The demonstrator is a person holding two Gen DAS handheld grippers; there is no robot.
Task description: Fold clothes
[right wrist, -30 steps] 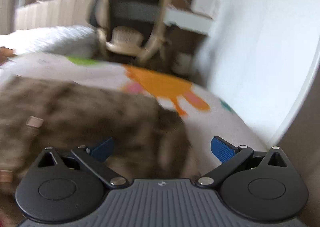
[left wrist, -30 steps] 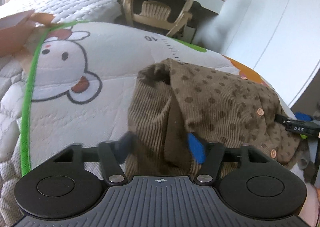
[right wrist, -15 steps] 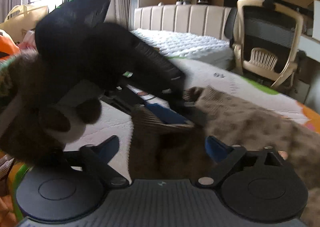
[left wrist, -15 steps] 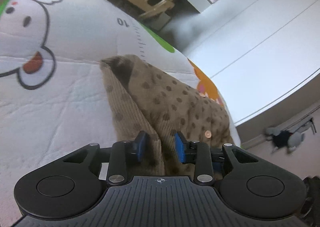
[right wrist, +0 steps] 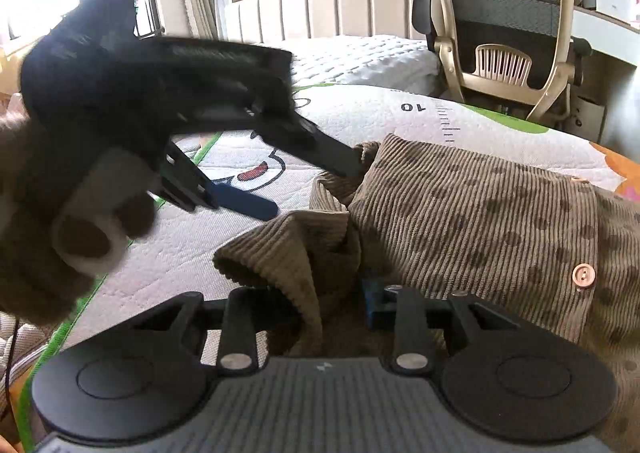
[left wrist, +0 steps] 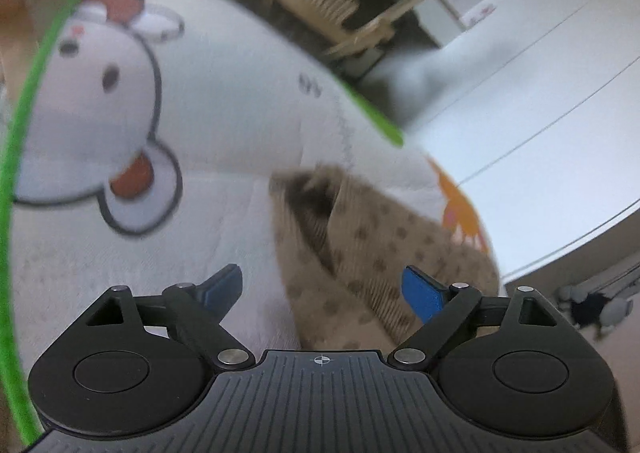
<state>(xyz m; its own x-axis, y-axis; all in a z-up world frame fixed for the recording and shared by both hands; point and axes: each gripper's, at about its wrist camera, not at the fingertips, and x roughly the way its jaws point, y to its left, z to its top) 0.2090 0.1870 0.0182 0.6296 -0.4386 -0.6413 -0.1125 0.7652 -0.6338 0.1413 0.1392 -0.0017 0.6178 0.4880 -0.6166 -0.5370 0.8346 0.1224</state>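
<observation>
Bare mat (left wrist: 208,221) seemingly beside garment (left wrist: 360,237)

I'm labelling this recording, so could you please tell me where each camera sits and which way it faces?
Left wrist: on the left gripper, looking along its open fingers over the brown shirt and cartoon mattress towards the chair.
Right wrist: on the right gripper, shut on the shirt's fold, facing the bed; the left gripper and its gloved hand show.
Shared: shirt, mattress, chair.
</observation>
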